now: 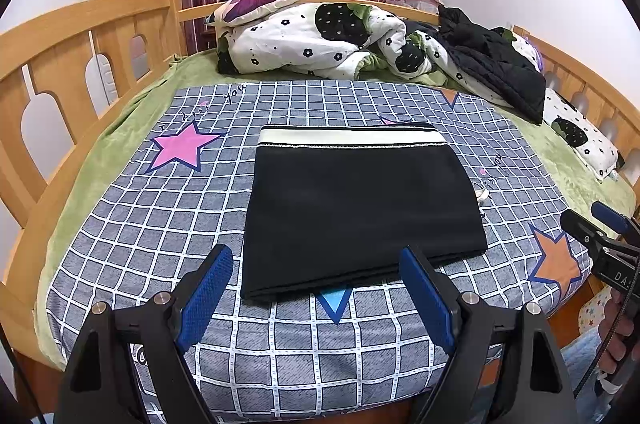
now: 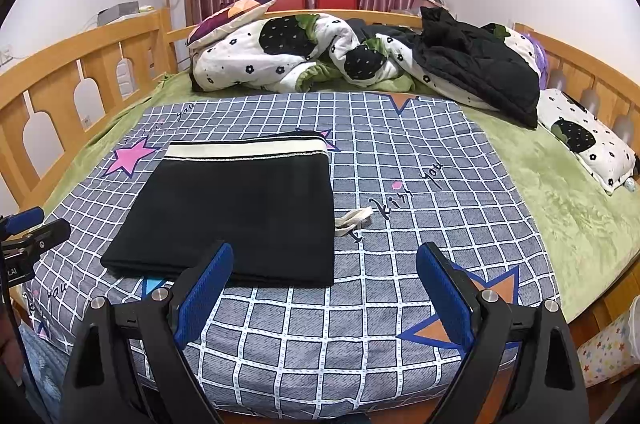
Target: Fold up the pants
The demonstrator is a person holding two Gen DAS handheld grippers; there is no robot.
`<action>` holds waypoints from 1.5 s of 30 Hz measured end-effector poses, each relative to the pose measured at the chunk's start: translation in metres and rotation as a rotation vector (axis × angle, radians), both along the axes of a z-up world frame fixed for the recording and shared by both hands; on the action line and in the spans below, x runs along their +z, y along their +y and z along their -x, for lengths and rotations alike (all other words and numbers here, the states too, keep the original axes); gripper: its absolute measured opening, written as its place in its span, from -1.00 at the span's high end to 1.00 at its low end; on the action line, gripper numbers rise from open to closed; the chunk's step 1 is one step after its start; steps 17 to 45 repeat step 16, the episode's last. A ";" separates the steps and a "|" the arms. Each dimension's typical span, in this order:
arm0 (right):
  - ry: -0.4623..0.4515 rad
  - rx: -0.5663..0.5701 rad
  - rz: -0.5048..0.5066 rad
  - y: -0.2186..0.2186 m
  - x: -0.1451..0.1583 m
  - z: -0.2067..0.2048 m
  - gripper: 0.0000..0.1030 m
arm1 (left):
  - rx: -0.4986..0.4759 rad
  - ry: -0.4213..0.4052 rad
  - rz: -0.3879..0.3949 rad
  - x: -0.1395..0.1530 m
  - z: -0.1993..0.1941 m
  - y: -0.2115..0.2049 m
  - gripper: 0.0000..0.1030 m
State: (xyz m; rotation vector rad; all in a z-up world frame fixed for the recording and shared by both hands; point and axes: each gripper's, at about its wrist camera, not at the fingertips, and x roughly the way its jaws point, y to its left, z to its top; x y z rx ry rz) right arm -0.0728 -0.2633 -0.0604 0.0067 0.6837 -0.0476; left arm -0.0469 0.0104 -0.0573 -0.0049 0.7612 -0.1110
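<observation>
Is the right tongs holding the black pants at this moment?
No. In the right wrist view the right tongs stand open and empty, and the folded black pants lie flat on the checked sheet.

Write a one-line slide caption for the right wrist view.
Open right tongs hover before folded black pants lying flat on the checked bedsheet.

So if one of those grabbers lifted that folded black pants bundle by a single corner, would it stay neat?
Probably not. The folded pants are soft knit cloth in loose stacked layers, so a corner lift would likely let them droop and unfold. They look light, and a push may slide or bunch them on the checked sheet.
</observation>
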 end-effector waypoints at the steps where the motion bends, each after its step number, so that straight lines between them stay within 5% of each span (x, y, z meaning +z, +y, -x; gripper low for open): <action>1: 0.000 -0.001 0.000 0.000 0.000 0.000 -0.78 | 0.000 0.000 0.000 0.000 0.000 0.000 -0.64; 45: -0.002 0.002 0.004 0.001 0.000 0.001 -0.78 | -0.001 -0.007 -0.002 0.002 0.001 -0.003 -0.64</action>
